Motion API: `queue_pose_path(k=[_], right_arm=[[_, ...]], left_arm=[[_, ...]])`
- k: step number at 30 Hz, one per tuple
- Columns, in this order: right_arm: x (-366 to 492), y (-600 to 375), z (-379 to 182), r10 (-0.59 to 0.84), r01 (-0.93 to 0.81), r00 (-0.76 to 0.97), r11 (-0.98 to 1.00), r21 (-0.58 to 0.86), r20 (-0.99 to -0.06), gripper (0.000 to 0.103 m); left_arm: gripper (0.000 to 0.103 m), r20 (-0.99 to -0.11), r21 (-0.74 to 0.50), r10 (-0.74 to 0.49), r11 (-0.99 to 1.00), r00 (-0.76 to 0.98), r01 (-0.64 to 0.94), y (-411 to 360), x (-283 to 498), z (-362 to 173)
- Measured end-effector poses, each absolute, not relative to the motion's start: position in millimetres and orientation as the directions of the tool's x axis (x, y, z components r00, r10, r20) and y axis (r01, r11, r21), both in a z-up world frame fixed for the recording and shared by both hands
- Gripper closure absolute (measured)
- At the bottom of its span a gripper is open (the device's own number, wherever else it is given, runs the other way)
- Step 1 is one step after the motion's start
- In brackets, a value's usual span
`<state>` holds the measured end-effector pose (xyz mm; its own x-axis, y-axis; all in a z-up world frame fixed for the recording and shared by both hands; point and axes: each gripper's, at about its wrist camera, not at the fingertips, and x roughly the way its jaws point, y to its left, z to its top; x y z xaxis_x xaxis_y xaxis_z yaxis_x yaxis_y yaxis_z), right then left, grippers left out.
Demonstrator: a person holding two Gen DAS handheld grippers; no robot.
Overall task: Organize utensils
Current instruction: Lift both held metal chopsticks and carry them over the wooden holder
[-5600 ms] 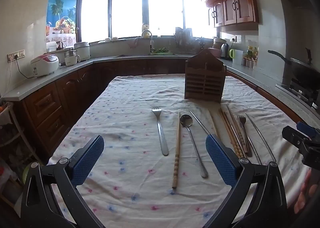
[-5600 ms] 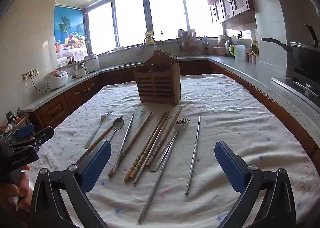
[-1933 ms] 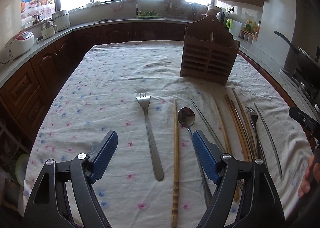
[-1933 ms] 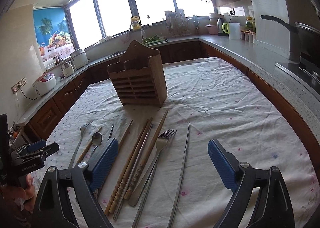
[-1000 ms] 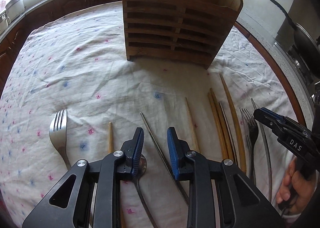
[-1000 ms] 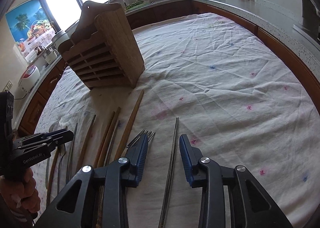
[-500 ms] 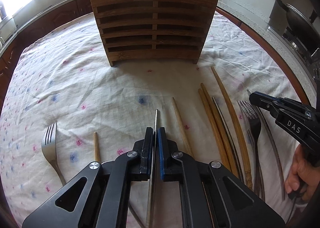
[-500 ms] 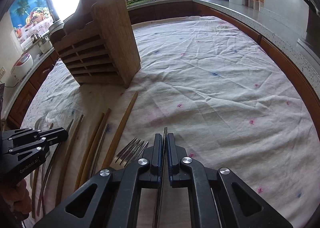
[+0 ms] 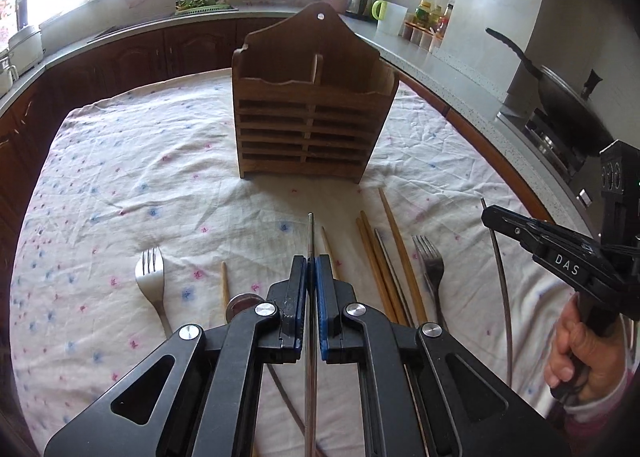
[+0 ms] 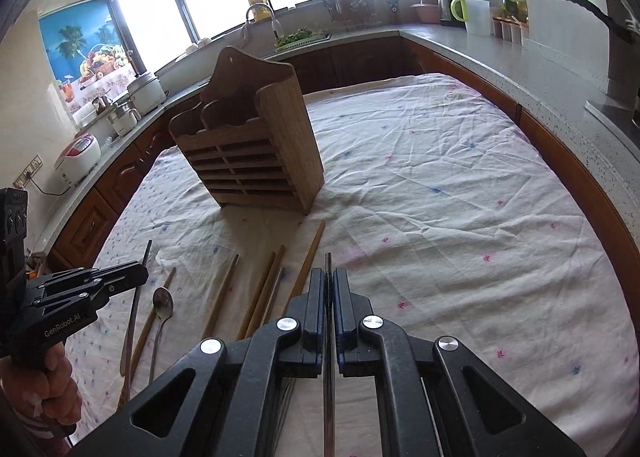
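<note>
Both my grippers pinching metal chopsticks: left gripper [image 9: 311, 289] gripping one [image 9: 310, 233], right gripper [image 10: 328, 297] another [image 10: 328, 269], lifting short of wooden holder [image 9: 308, 125]. Thin, stiff, slippery steel; gripping mid-shaft.
</note>
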<state>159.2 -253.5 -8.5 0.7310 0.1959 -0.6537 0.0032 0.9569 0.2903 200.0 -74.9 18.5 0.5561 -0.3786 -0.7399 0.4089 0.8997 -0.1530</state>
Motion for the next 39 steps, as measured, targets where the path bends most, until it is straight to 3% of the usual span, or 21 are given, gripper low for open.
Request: queue_pose_path(k=[18, 39], right_arm=[[109.3, -245.4, 103.5, 0.212, -0.093, 0.883, 0.954, 0.286, -0.418, 0.099], [157.5, -253.1, 139.9, 0.219, -0.118, 0.927, 0.941, 0.316, -0.304, 0.099]], left_arm=[[0.099, -0.547, -0.232, -0.455, 0.889, 0.703, 0.395, -16.9, 152.1, 103.0], [0.099, -0.438, -0.237, -0.444, 0.896, 0.782, 0.375, -15.4, 202.5, 152.3]])
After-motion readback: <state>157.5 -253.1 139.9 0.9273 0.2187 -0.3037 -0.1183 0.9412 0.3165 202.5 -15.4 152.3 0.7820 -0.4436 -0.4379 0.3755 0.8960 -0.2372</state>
